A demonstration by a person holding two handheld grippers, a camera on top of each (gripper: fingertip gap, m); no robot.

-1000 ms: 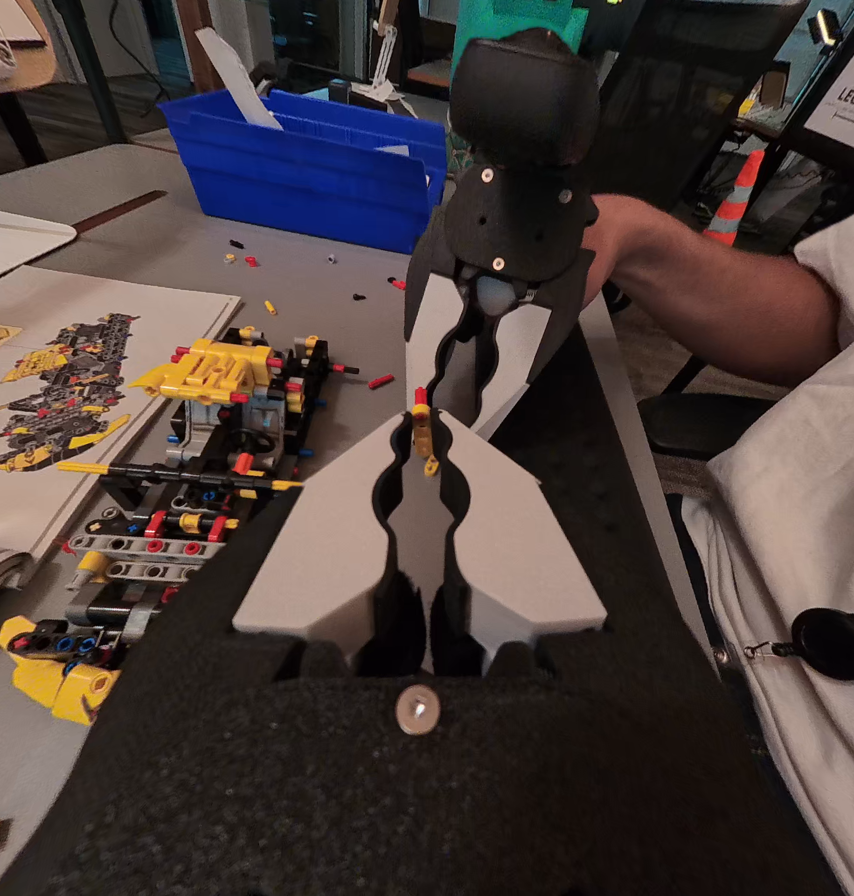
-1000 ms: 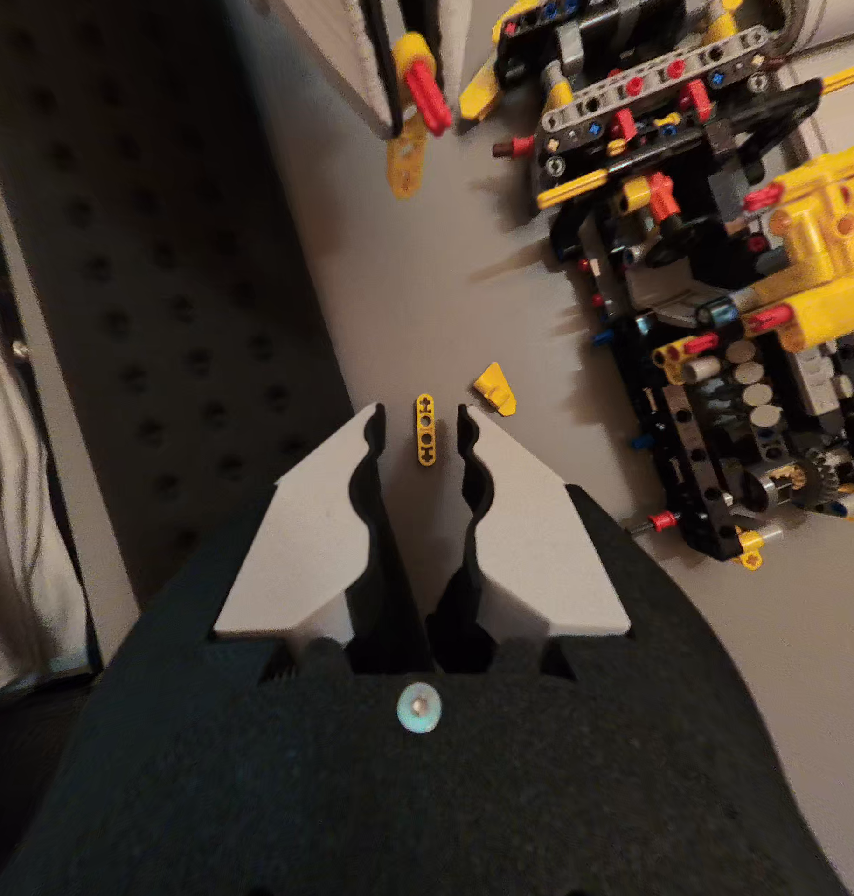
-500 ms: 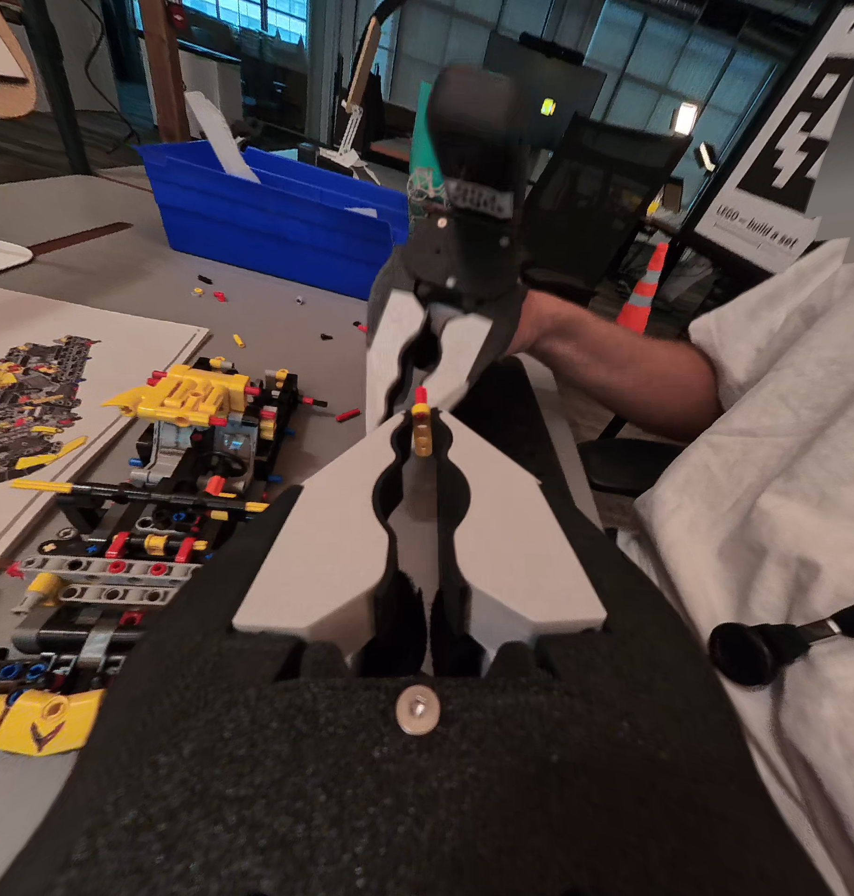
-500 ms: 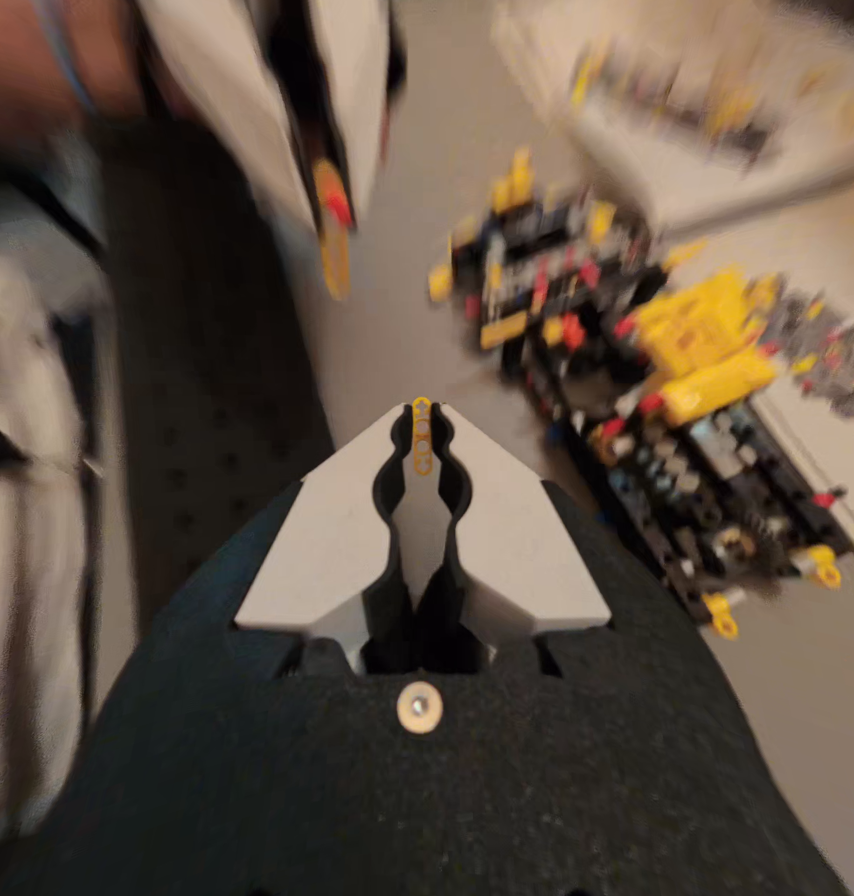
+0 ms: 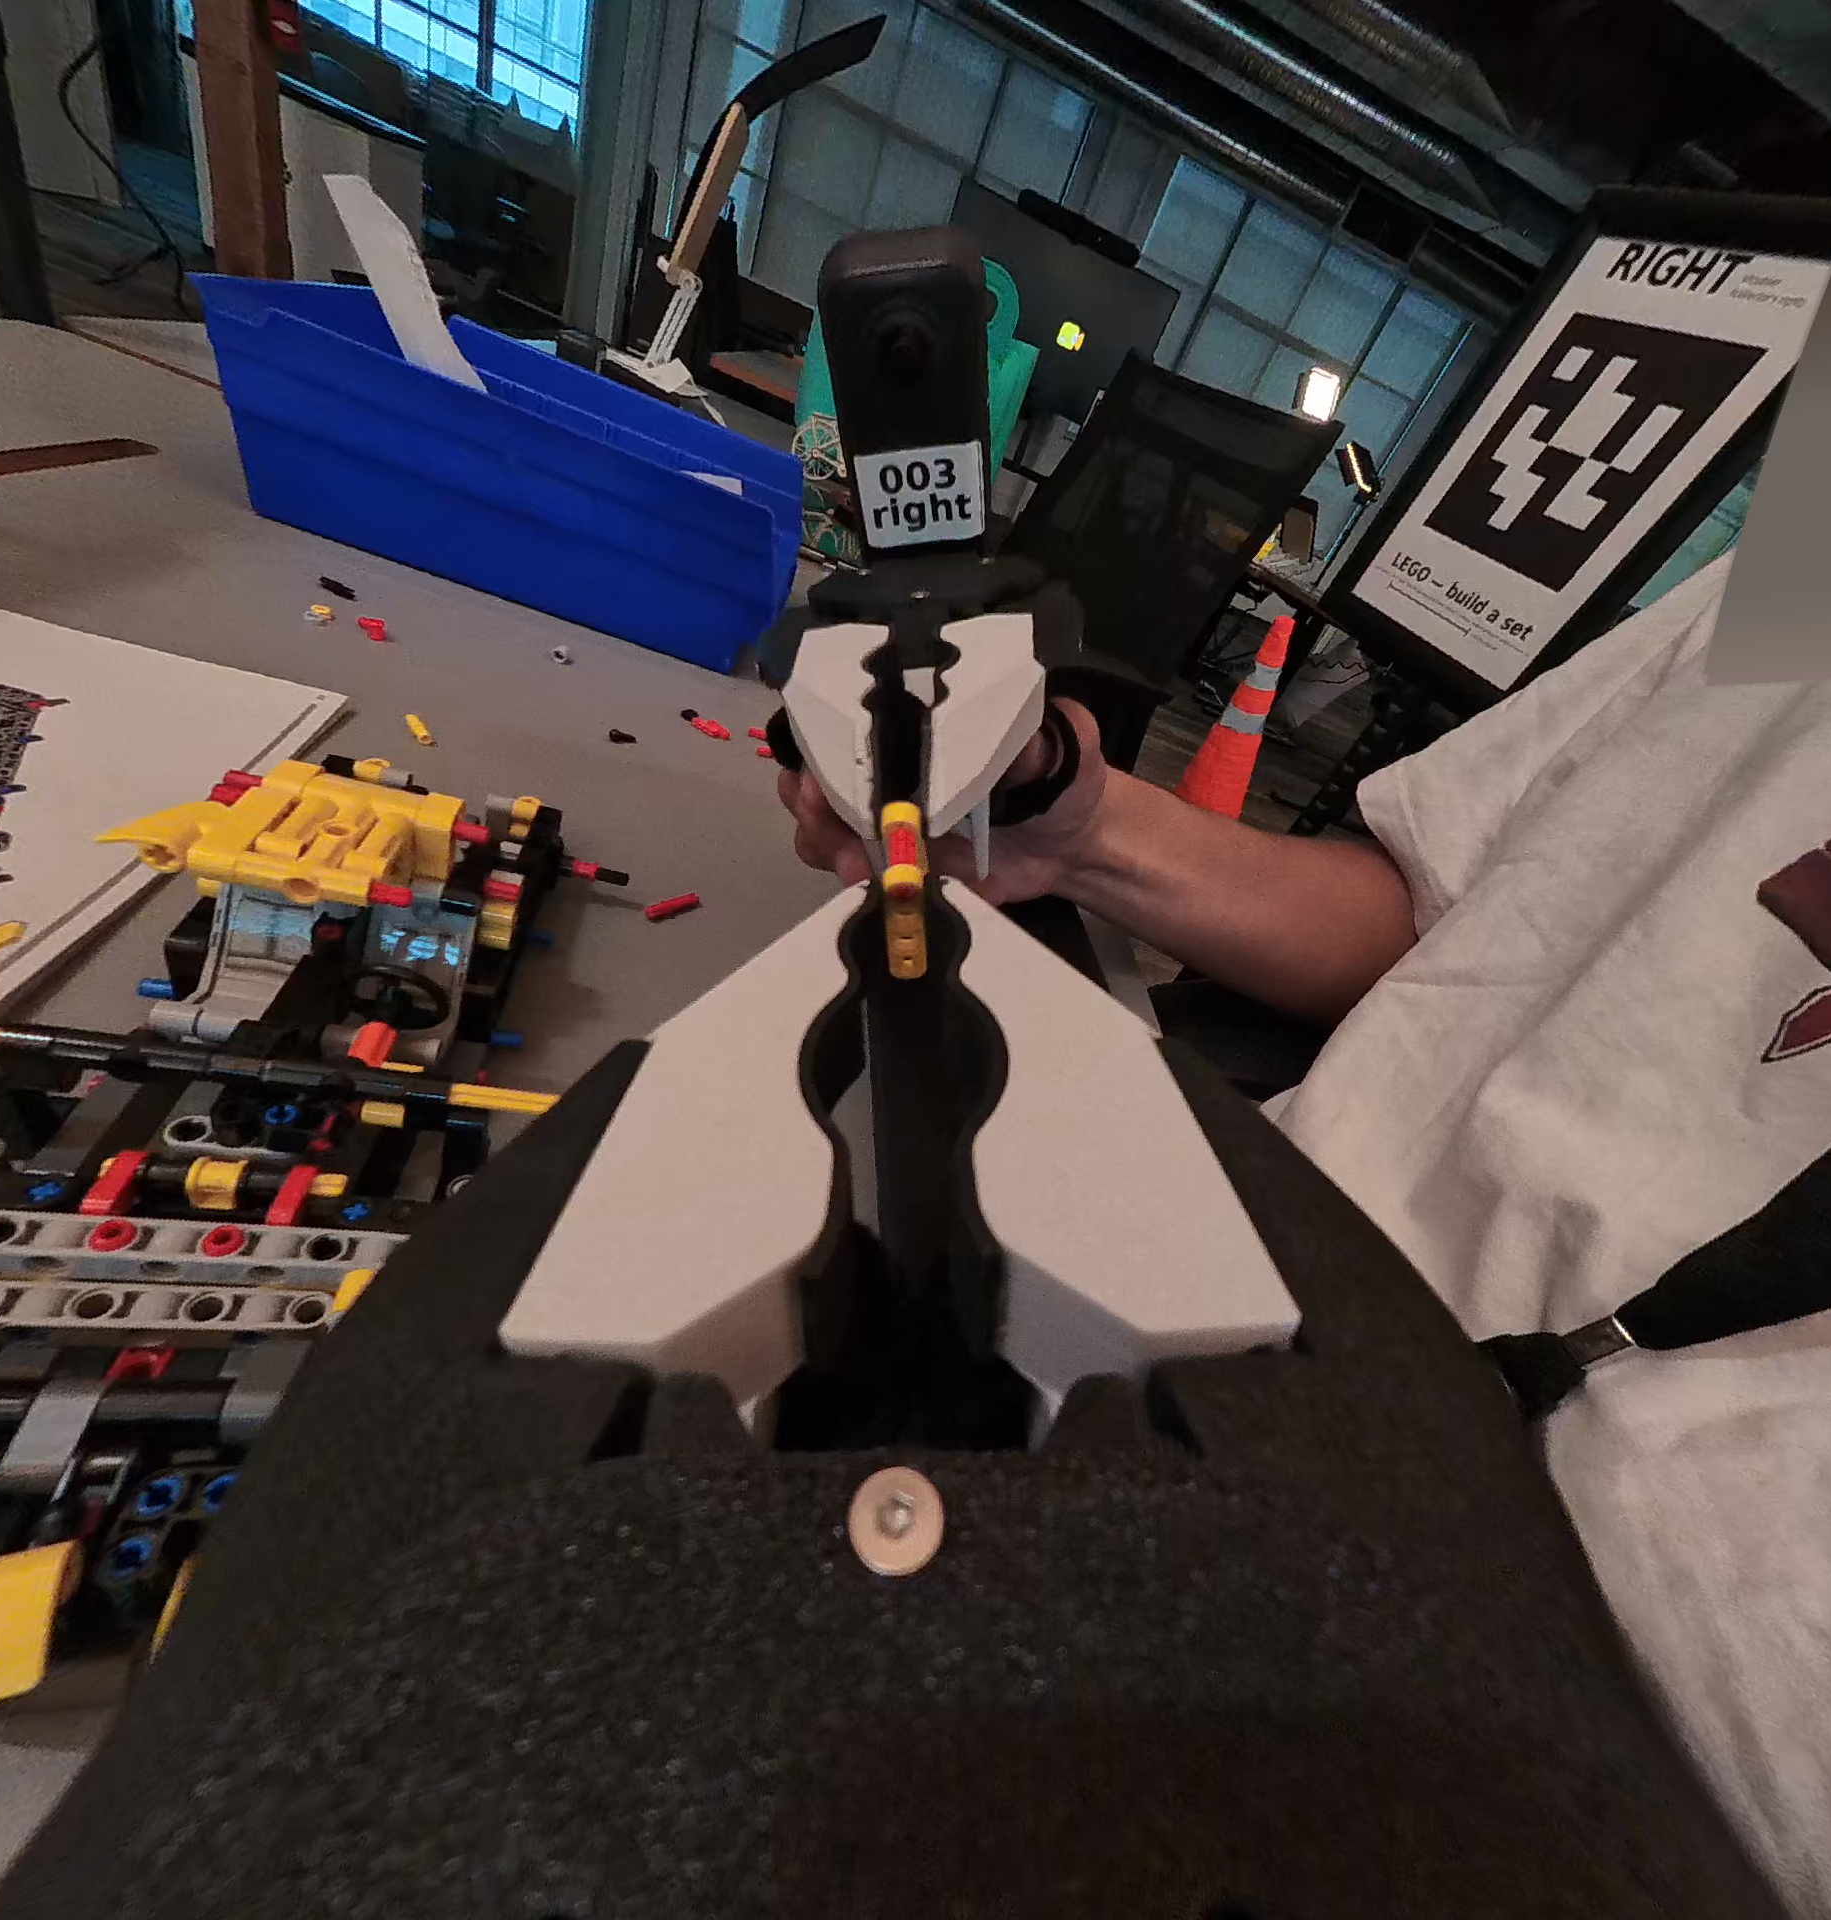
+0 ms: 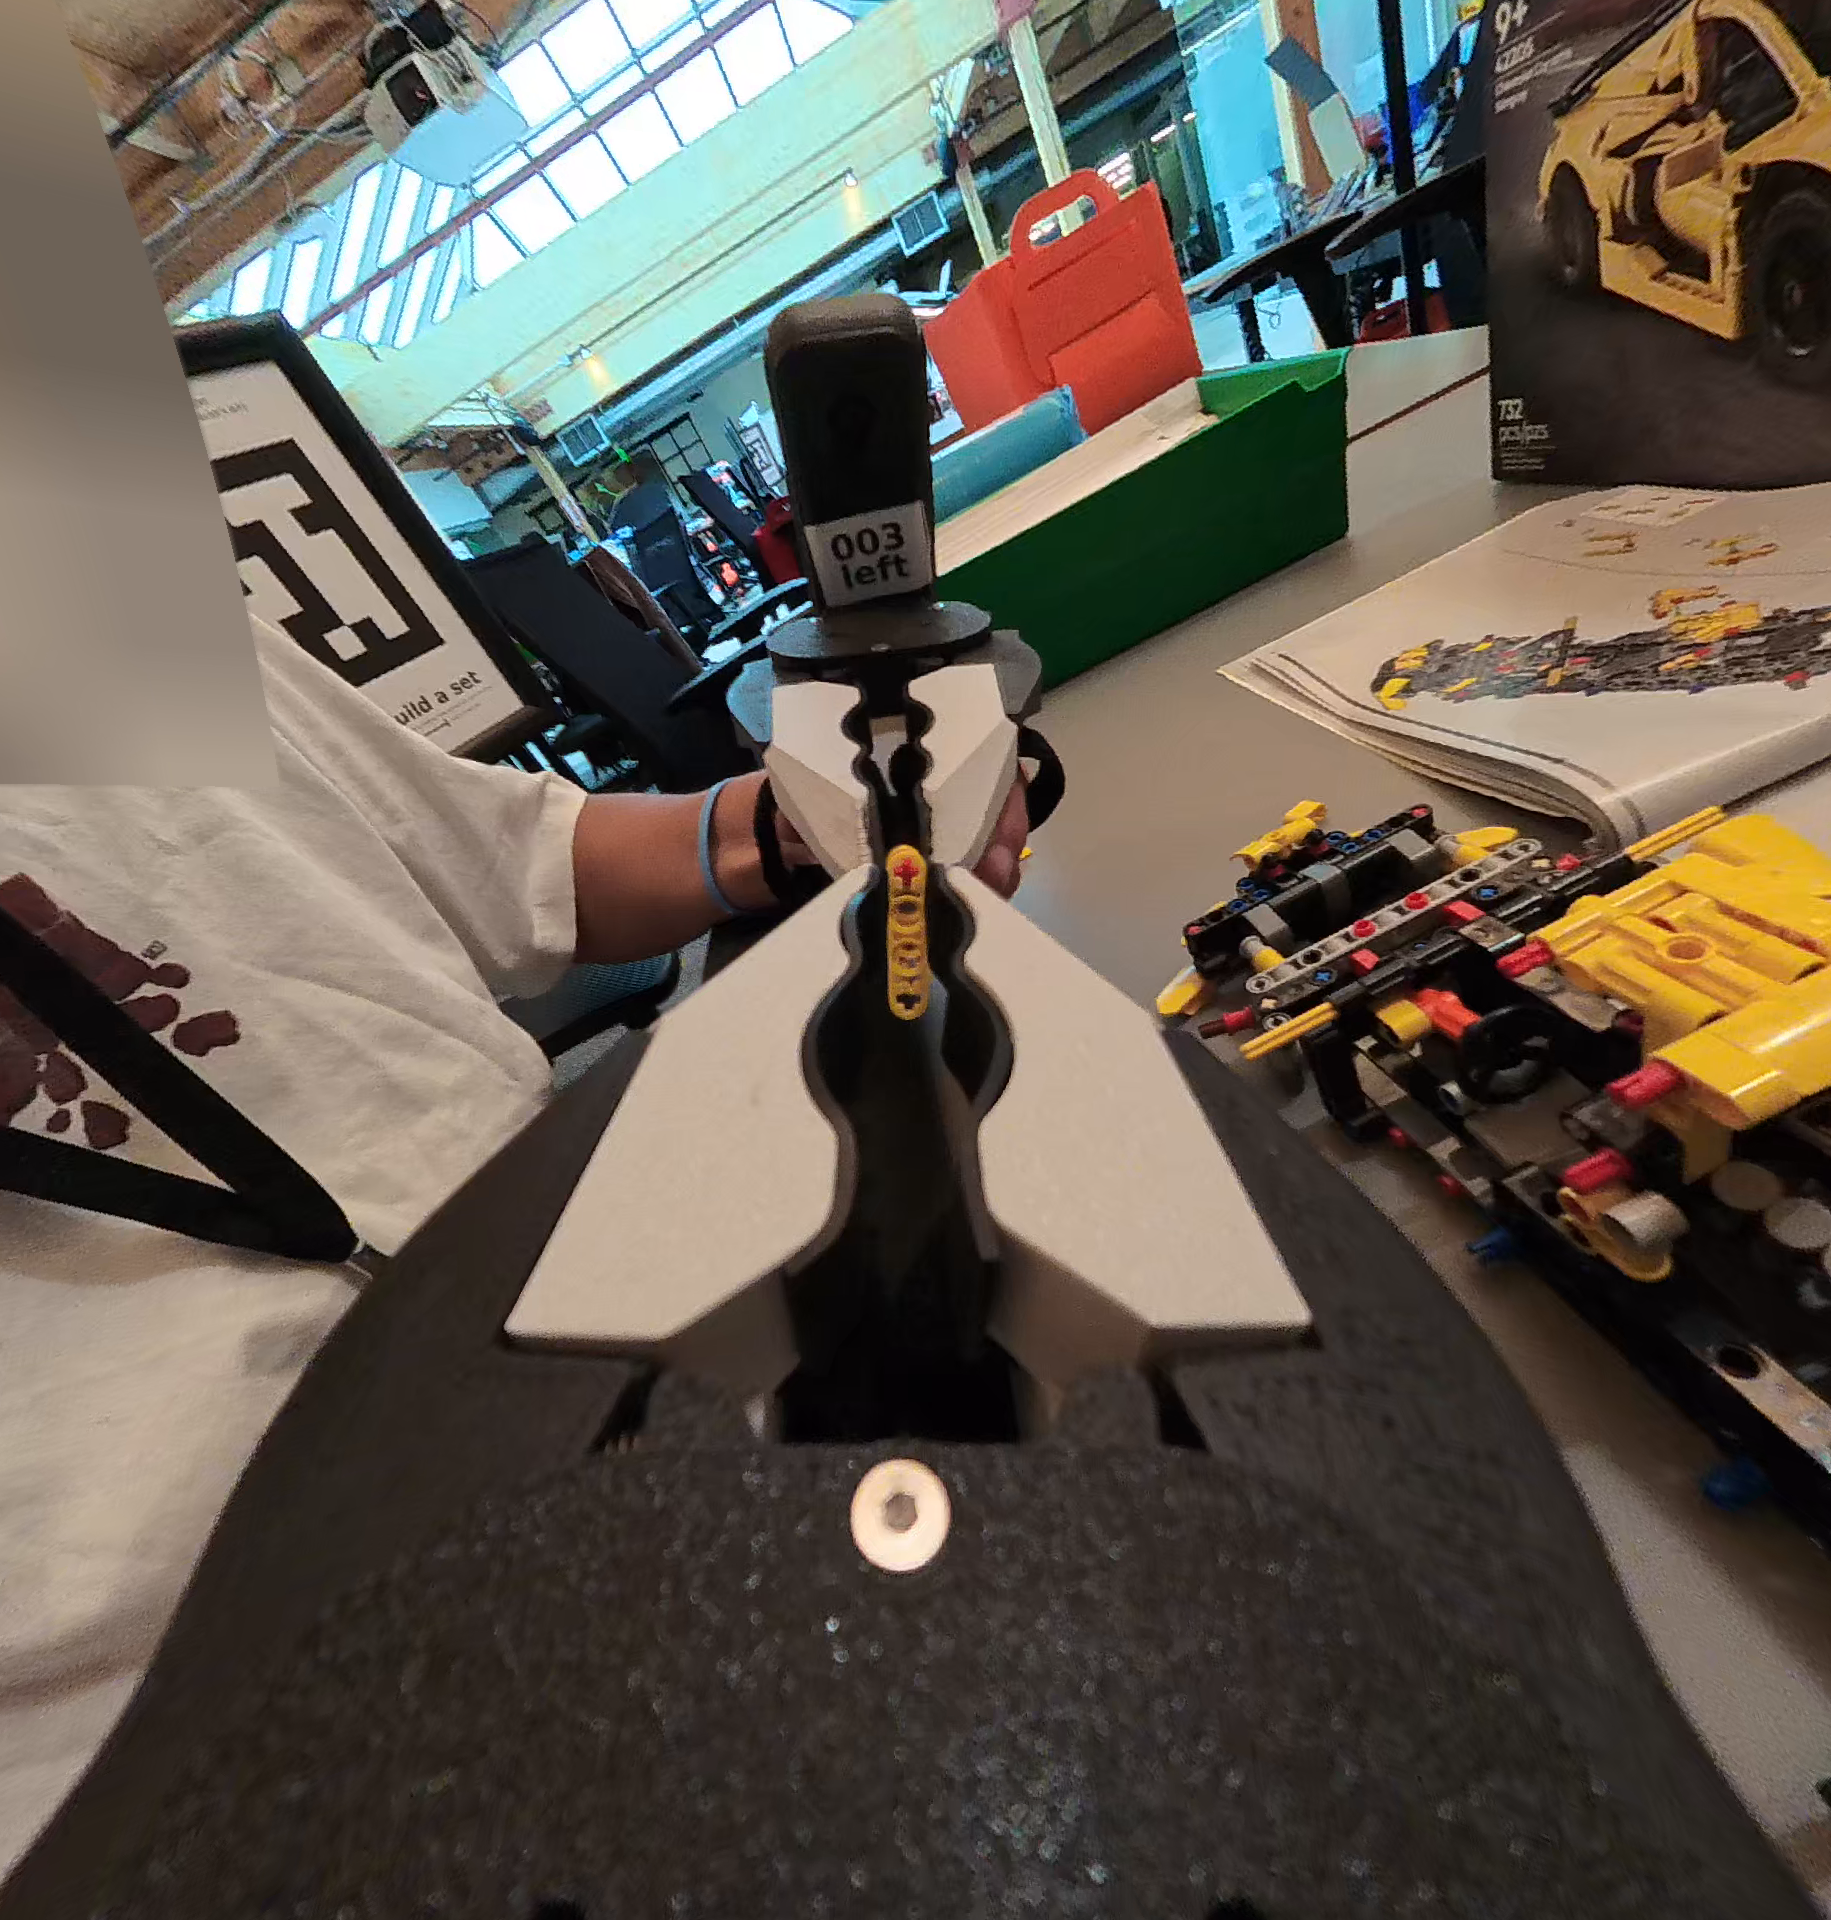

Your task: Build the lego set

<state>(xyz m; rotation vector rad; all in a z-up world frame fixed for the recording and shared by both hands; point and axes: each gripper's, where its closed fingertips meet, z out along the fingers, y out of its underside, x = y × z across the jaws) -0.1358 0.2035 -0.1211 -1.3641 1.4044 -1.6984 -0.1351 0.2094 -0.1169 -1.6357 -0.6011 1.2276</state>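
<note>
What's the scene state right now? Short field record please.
left gripper: shut on yellow beam with red pin
right gripper: shut on thin yellow beam
gripper relation: facing each other, tips close, above the table edge
held parts: meeting at the red pin; whether it is seated, cannot tell
car chassis: on grey table, partly built
instruction booklet: open beside chassis
blue bin: far side of table

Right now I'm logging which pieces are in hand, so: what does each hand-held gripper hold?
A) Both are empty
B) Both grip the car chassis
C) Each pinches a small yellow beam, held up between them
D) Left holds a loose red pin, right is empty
C: the left hand-held gripper and the right hand-held gripper each pinch a small yellow beam, tip to tip above the table.
</note>
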